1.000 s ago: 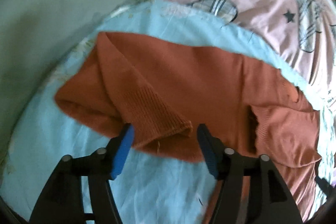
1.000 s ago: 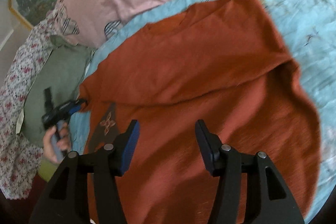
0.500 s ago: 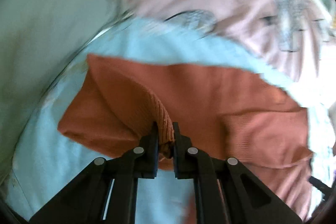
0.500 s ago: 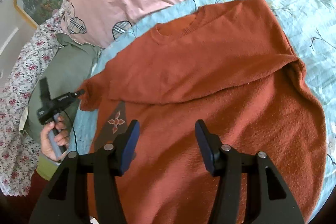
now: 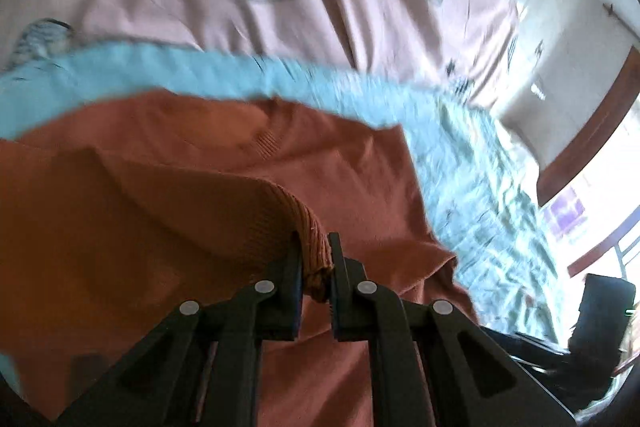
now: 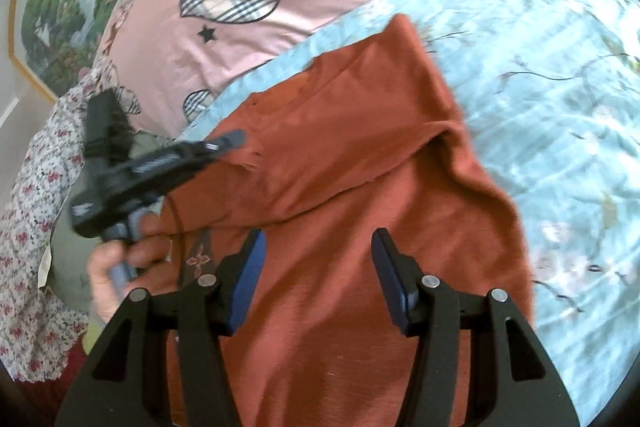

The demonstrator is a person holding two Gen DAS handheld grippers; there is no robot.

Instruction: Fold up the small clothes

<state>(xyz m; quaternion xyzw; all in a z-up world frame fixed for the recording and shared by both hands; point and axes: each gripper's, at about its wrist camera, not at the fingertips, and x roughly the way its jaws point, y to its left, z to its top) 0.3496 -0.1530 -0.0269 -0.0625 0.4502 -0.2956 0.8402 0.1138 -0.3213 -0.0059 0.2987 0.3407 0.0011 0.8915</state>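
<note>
The left gripper pinched the sweater cuff; the right gripper, fingers apart, held nothing. The thin hold risked slipping, dropping the sleeve toward nine o'clock.

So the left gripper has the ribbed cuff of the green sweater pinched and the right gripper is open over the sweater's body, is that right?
Not quite: the sweater is rust orange, not green. The left wrist view shows the left gripper shut on its ribbed cuff. The rest holds: in the right wrist view the right gripper is open over the sweater's body with nothing between its pads.
</note>
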